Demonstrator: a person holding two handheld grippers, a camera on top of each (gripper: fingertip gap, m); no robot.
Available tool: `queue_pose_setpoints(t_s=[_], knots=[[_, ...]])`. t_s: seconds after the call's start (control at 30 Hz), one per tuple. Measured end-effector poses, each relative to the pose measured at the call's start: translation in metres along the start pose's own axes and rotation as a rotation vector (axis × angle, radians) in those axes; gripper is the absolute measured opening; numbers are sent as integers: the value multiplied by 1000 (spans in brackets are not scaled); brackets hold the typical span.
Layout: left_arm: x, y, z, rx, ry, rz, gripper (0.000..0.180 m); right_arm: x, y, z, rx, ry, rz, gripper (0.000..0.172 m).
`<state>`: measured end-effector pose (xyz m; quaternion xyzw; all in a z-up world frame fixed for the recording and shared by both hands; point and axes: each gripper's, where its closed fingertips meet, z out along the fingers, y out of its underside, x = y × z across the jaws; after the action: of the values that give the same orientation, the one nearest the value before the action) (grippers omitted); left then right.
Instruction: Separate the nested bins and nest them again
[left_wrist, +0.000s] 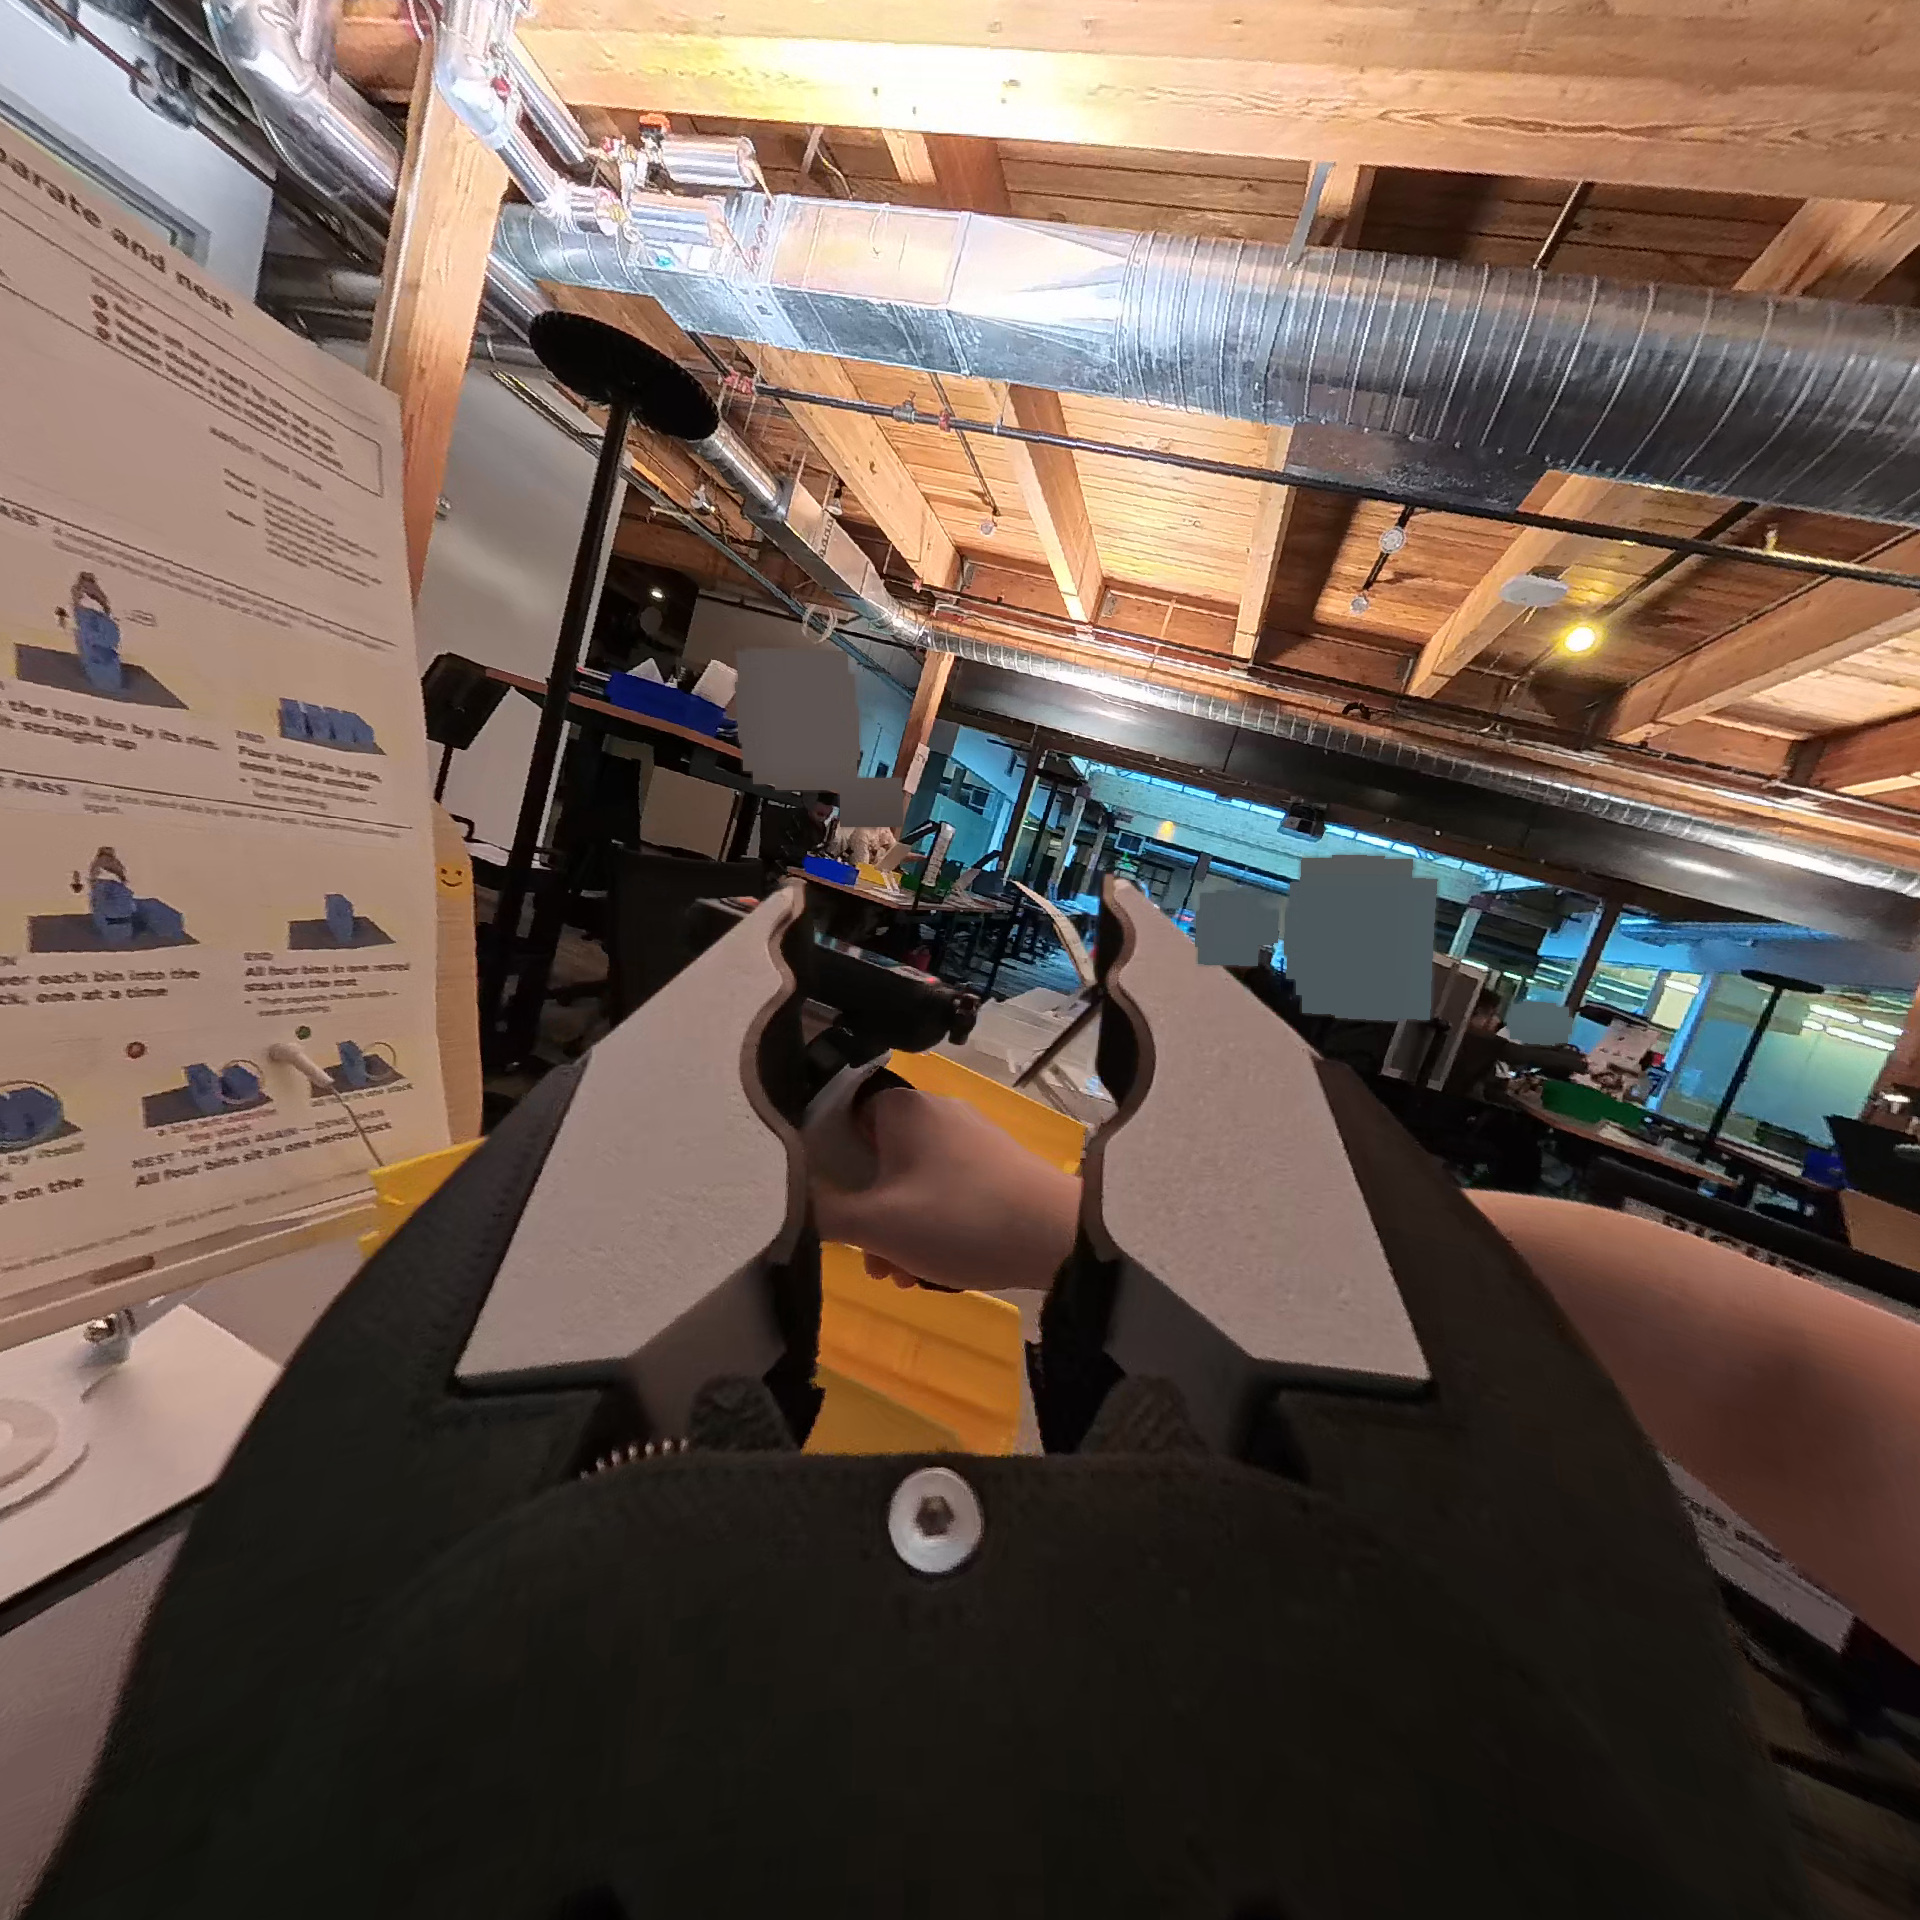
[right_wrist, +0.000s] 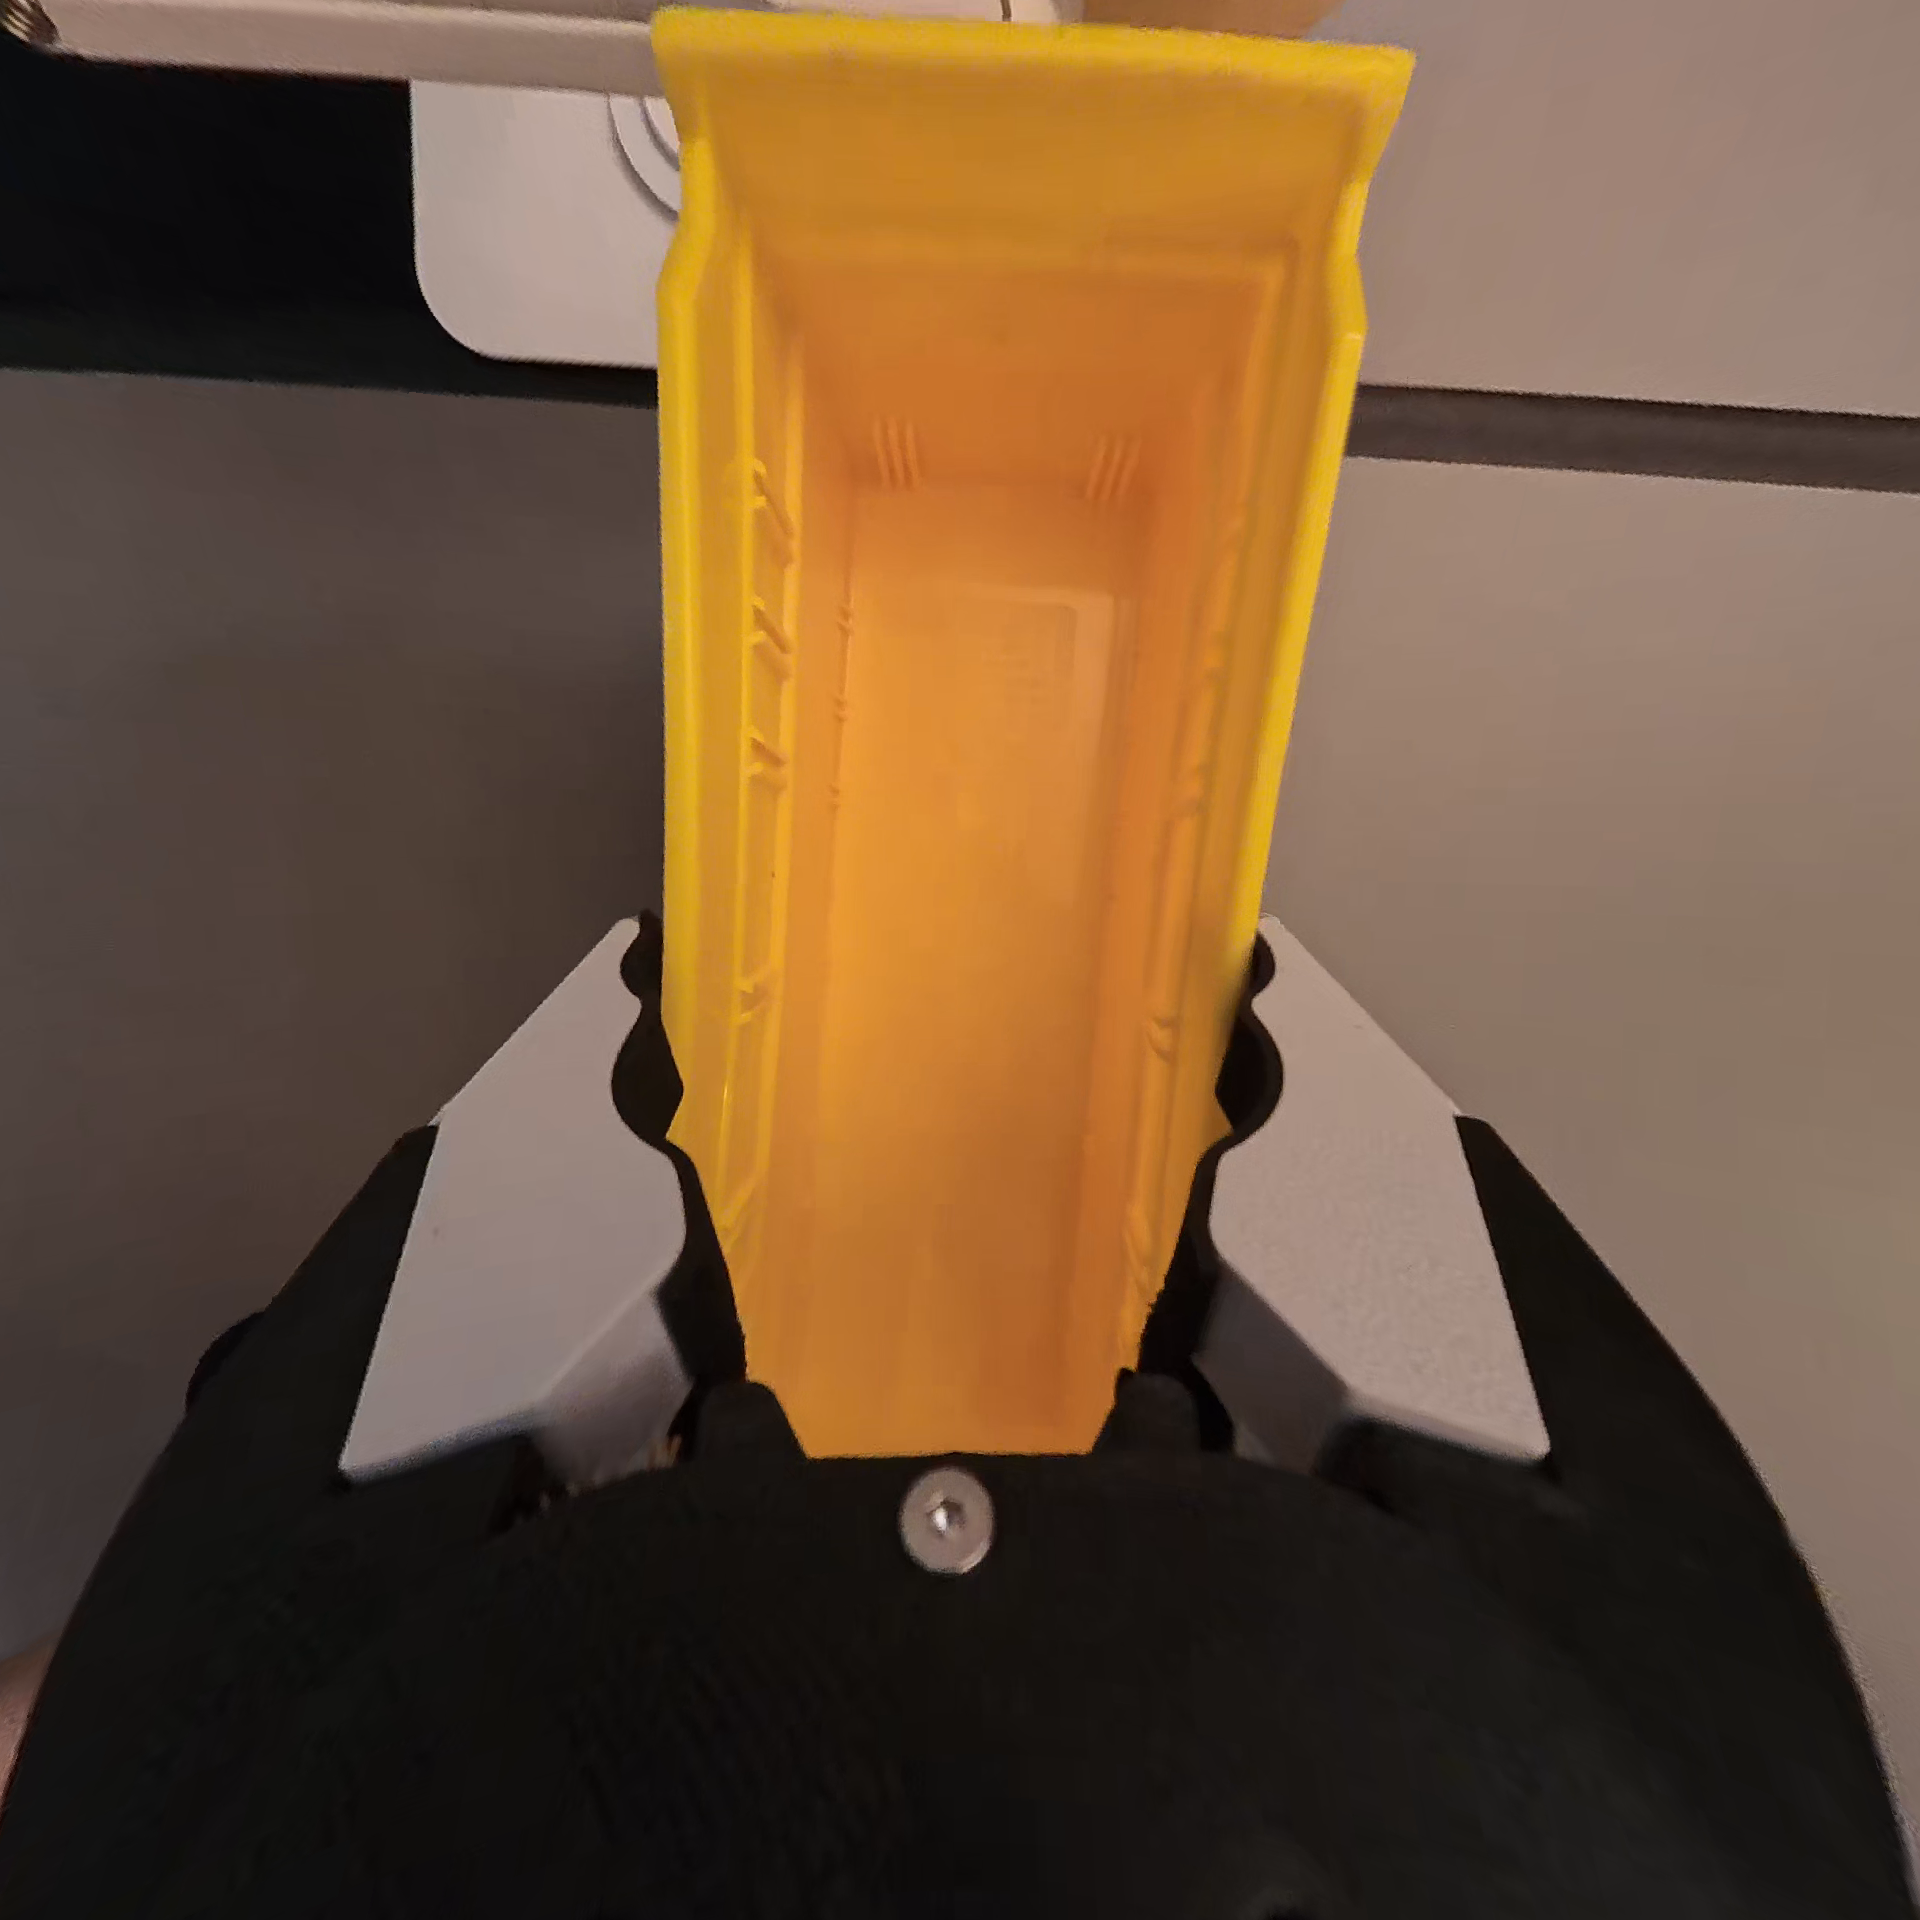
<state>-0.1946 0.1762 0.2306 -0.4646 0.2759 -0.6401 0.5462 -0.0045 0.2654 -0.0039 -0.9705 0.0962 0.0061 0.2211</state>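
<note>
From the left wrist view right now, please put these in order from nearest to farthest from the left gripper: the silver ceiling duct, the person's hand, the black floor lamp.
1. The person's hand, just beyond the left gripper, low between its fingers.
2. The black floor lamp, standing to the left, behind the instruction sheet.
3. The silver ceiling duct, high overhead, running to the right.

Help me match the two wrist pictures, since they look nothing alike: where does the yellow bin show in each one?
Left wrist view: the yellow bin shows low at centre, behind and between the left claw's open fingers, partly hidden by a hand.
Right wrist view: the bin fills the centre, open side to the camera, its side walls between the right claw's two fingers.
Shared landmark: the white stand base beside the bin.
</note>
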Motion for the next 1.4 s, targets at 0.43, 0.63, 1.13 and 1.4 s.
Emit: queue_pose_setpoints(t_s=[0.43,0.63,1.13,1.4], knots=[[6,4,3,-19,13,3,52,1,4,9,26,2,-7,117],[5,4,3,-20,12,0,52,0,6,13,16,19,-14,121],[-3,16,12,-68,-56,42,55,7,-28,-153,69,399,-582,114],[9,21,18,-95,-66,92,60,6,-60,-289,766,433,-729,120]])
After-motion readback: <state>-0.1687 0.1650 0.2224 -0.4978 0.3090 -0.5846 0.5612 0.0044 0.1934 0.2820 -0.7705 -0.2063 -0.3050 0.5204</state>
